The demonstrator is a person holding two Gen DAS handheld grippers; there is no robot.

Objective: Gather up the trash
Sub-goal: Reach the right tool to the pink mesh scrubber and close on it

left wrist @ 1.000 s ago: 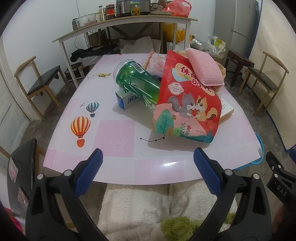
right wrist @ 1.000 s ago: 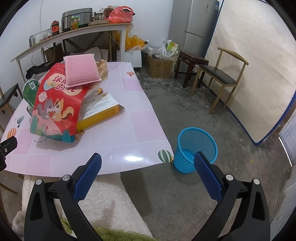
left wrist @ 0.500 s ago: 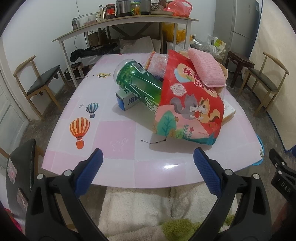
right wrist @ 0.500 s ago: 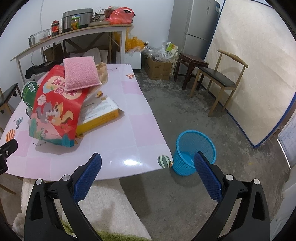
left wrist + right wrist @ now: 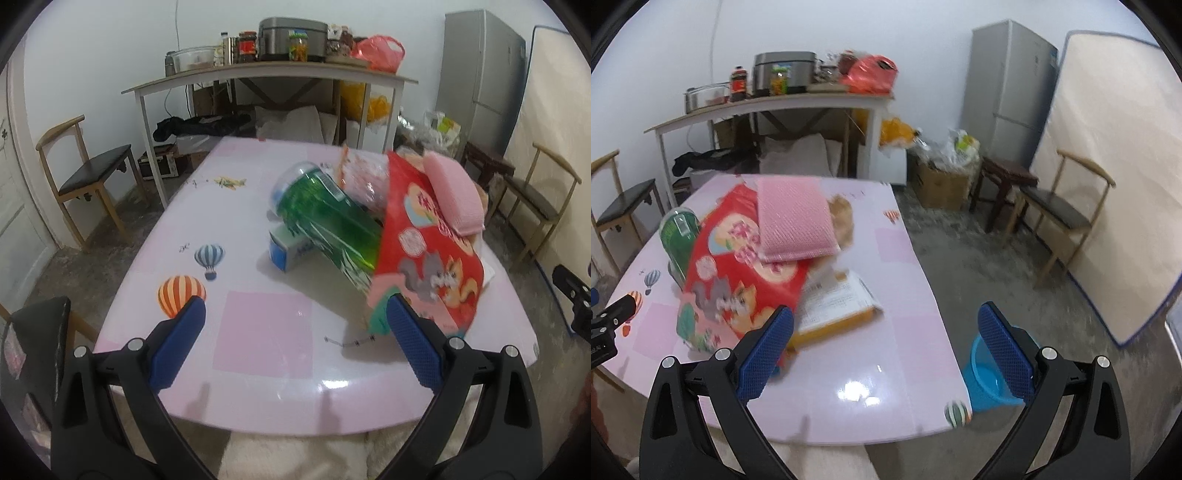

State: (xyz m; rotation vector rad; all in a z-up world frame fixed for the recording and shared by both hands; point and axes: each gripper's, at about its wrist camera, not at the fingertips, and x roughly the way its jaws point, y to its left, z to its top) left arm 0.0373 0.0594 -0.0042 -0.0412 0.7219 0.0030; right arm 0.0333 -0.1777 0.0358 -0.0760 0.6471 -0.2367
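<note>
Our left gripper (image 5: 295, 334) spread wide over the pink table (image 5: 258, 332), empty, right gripper (image 5: 886, 341) gaping too, red snack bag (image 5: 738, 273) propped on the green bottle (image 5: 328, 218), blue bin (image 5: 982, 376), somewhat blurred, on the floor just beside the table's corner

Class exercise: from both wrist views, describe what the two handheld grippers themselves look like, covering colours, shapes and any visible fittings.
The left gripper and right gripper look identical: two black, angular plastic arms with triangular cut-outs, silver screws at the joints, and oblong blue fingertip pads with a fine gridded texture. No cables or sleeves show.
</note>
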